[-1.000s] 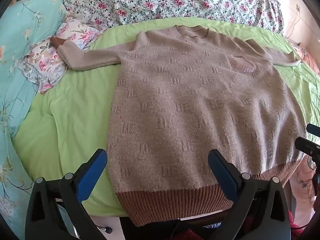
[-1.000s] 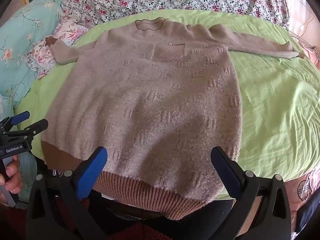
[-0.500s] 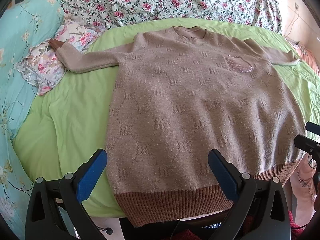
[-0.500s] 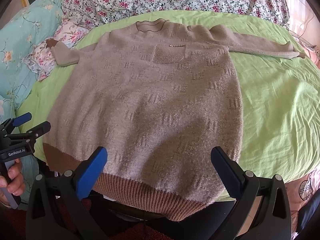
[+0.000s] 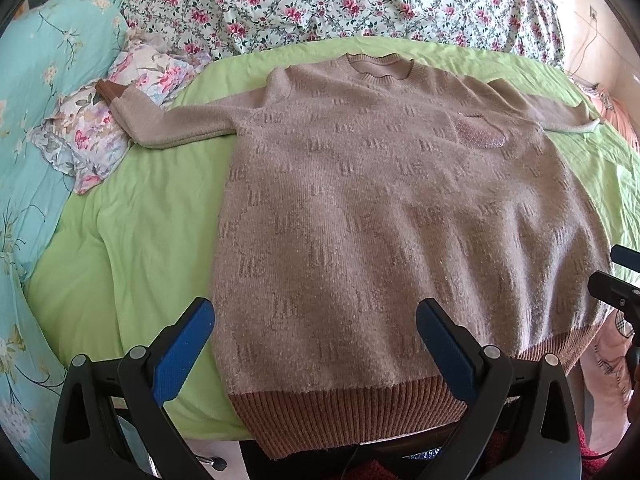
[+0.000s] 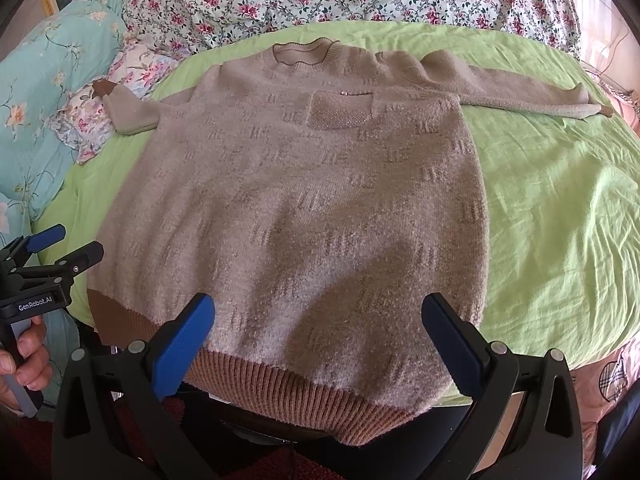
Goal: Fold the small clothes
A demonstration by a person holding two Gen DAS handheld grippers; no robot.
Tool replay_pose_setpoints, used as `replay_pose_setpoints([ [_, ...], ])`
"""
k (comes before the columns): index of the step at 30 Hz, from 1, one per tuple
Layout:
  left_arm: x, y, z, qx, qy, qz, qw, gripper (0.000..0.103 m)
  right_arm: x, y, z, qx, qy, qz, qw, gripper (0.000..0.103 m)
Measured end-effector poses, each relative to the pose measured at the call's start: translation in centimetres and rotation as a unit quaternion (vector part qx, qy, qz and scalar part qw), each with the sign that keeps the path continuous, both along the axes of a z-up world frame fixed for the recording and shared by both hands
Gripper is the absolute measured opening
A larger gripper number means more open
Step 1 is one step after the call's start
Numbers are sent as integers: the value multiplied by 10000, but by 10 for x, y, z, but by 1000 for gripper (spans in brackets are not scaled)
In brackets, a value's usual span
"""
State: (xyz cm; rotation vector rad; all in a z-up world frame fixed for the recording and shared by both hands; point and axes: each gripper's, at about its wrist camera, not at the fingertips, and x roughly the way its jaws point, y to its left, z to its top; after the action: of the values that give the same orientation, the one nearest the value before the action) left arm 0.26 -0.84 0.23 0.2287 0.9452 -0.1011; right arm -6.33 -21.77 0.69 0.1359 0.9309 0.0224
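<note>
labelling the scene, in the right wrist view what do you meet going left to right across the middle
left tool → teal pillow → floral cushion → sweater → green sheet

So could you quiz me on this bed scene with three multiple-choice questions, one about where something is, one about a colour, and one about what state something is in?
1. Where does the sweater lie?
A. On the green sheet
B. On the floor
C. On a chair

2. What colour is the ribbed hem band?
A. White
B. Darker brown
C. Blue

3. How do the jaws of the two grippers stand?
A. Both clamped on the hem
B. One clamped on a sleeve
C. Both open, holding nothing

Answers:
1. A, the sweater is spread flat with green sheet showing on both sides of it.
2. B, the band is a deeper brown than the beige body.
3. C, the left gripper and the right gripper each show a wide gap between blue pads, with no cloth pinched.
</note>
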Motion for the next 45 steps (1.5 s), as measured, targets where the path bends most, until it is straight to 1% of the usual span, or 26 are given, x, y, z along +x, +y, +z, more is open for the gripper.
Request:
replay_pose_setpoints([
  [4, 3, 0, 0, -38, -68, 4, 10000, 101, 3, 1, 3, 68, 11, 5, 10000, 103],
  [7, 6, -1, 1, -97, -145, -1, 9998, 101, 3, 0, 2, -63, 46, 3, 10000, 103],
  [12, 8, -1, 1, -142, -128, -9, 9998, 101, 5, 0, 2, -137, 52, 7, 9999, 103],
  [15, 9, -2, 2, -152, -151, -18, 9998, 101, 4, -4, 3, 45, 6, 22, 10000, 103],
  [17, 10, -3, 3, -149, -262, -25, 9995, 101, 5, -5, 4, 139, -53, 29, 9999, 103],
  [18, 10, -3, 3, -151, -225, -23, 9996, 101, 5, -6, 4, 145, -60, 31, 9999, 103],
  [21, 12, -5, 5, -155, -330, -30, 9993, 101, 7, -7, 6, 209, -67, 47, 9997, 103],
  [26, 19, -5, 12, -287, -475, -49, 9984, 101, 13, -13, 11, 305, -100, 39, 9995, 103],
  [28, 24, -4, 14, -293, -388, -41, 9988, 101, 15, -17, 13, 301, -145, 22, 9994, 103],
  [29, 26, -3, 13, -287, -313, -34, 9991, 101, 17, -19, 14, 320, -156, 11, 9994, 103],
  [31, 30, -2, 15, -363, -339, -22, 9988, 101, 19, -23, 16, 408, -207, -18, 9990, 103],
  [34, 36, -2, 15, -373, -270, 0, 9989, 101, 22, -30, 19, 475, -261, -74, 9985, 103],
  [39, 40, -2, 18, -534, -418, 5, 9977, 101, 29, -42, 19, 666, -307, -121, 9972, 103],
  [41, 43, 3, 18, -707, -579, 147, 9957, 101, 33, -55, 17, 788, -260, -269, 9962, 103],
  [42, 46, 6, 18, -827, -637, 223, 9943, 101, 36, -64, 17, 832, -306, -352, 9954, 103],
  [43, 50, 9, 17, -922, -668, 280, 9931, 101, 40, -73, 15, 912, -204, -453, 9946, 103],
  [45, 60, 9, 16, -864, -575, 189, 9944, 101, 47, -96, 14, 974, -242, -663, 9927, 103],
])
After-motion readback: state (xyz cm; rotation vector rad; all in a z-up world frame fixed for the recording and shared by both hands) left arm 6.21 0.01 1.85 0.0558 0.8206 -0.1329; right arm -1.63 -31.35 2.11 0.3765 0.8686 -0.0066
